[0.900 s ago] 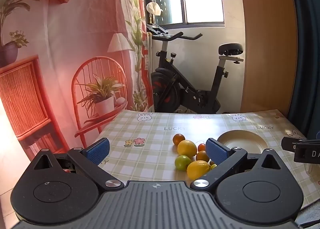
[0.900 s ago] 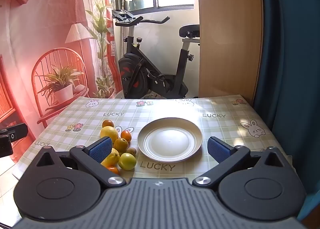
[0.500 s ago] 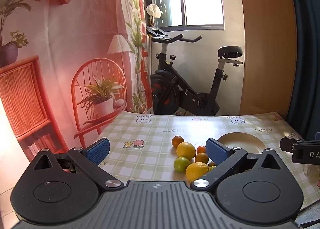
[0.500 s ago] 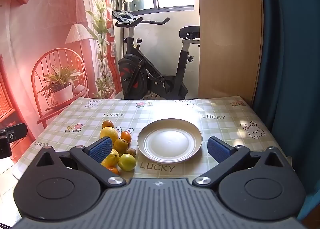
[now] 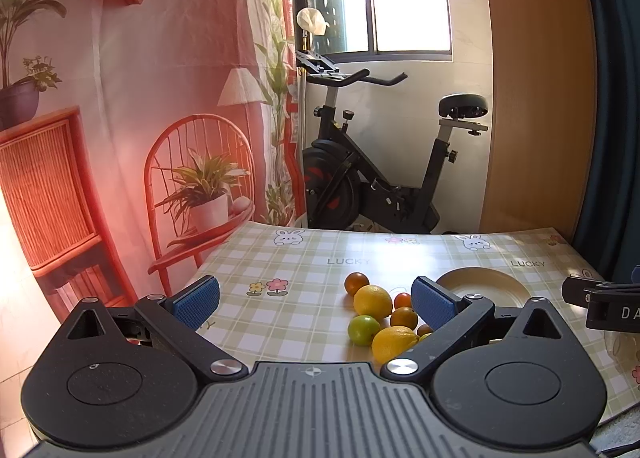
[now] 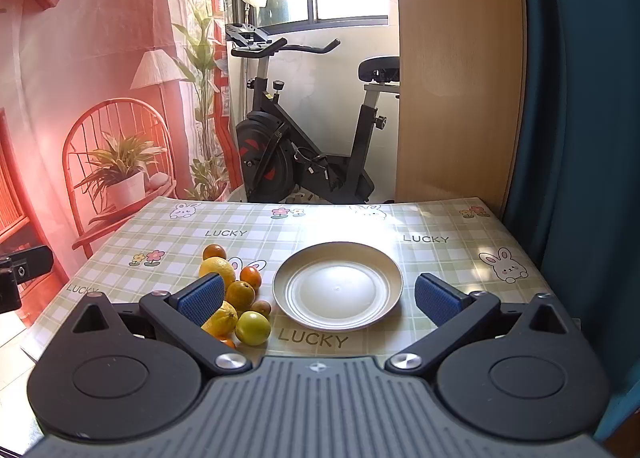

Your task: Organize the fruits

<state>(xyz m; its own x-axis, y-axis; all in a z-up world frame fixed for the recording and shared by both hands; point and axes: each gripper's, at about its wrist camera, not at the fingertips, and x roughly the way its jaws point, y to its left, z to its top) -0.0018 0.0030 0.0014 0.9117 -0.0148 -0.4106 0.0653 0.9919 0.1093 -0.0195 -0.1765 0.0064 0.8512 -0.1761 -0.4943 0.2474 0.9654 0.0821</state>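
A pile of fruit lies on the checked tablecloth: two yellow lemons [image 5: 372,301] [image 6: 217,270], a green lime [image 5: 363,330] [image 6: 252,327], several small oranges [image 5: 356,282] [image 6: 240,295] and a small brown fruit [image 6: 261,307]. An empty cream plate [image 6: 338,290] [image 5: 484,285] sits right of the pile. My left gripper [image 5: 314,303] is open and empty, above the table's near left, with the fruit beside its right finger. My right gripper [image 6: 318,296] is open and empty, in front of the plate.
The table [image 6: 440,258] ends at the far edge before an exercise bike [image 6: 304,146]. A printed backdrop hangs at the left, a wooden panel [image 6: 456,78] and a blue curtain [image 6: 580,138] stand at the right. The right gripper's body [image 5: 604,304] shows at the left view's right edge.
The left gripper has drifted slightly, so the fruit sits a little lower and further left in its view. The right gripper has hardly moved. Both stay open.
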